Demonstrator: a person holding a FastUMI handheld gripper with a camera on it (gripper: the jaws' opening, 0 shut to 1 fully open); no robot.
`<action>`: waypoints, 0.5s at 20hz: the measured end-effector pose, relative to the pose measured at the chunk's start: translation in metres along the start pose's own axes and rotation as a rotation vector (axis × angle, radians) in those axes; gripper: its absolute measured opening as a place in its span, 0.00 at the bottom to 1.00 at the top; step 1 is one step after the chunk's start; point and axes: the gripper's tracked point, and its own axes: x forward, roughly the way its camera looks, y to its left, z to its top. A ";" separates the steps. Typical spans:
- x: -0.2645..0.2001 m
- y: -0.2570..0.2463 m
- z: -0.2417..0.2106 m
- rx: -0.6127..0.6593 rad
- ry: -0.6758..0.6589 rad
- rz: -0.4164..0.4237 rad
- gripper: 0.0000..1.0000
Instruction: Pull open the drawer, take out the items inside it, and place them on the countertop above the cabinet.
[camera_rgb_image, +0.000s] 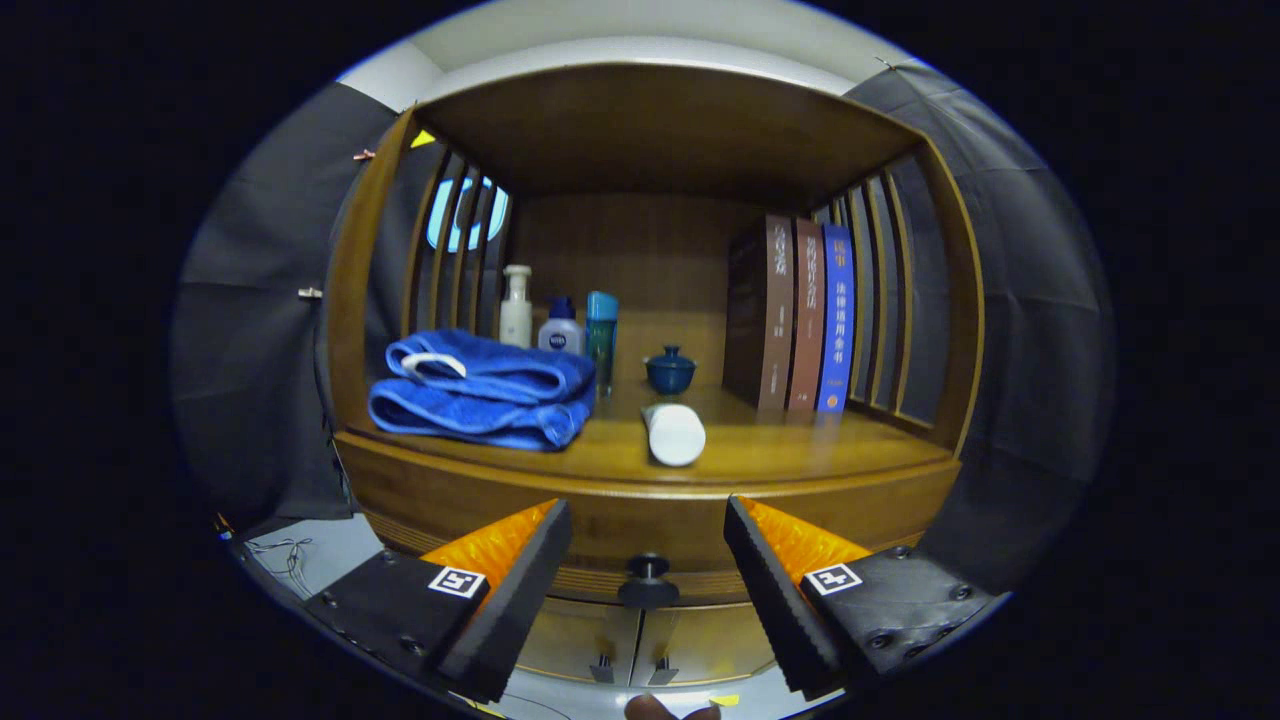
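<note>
Wooden cabinet with its drawer (640, 545) shut flush below the countertop (800, 455); gripper (648, 560) spread wide, holding nothing, the dark drawer knob (647, 578) centred between its fingers, apart from both. This scene fits either a drawer not opened or one emptied and pushed shut; a white tube (675, 432) lies on its side near the countertop's front edge, whether from the drawer cannot be told. If the knob is to be gripped, the fingers should close squarely on its stem and pull straight toward the near side, level, so the drawer does not bind. Left on the countertop, a folded blue towel (480, 390); behind it, three bottles (560, 325); centre far, a lidded blue cup (670, 370); right, three books (800, 315). Hidden: the drawer's contents; the knob's stem and depth, hard to judge; the lower cabinet doors (630, 640), partly cut off by the fingers.
</note>
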 end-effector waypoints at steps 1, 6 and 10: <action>-0.006 0.002 0.013 -0.002 -0.013 0.009 1.00; -0.036 0.006 0.073 0.031 -0.048 0.032 0.98; -0.055 0.007 0.117 0.071 -0.070 0.045 0.99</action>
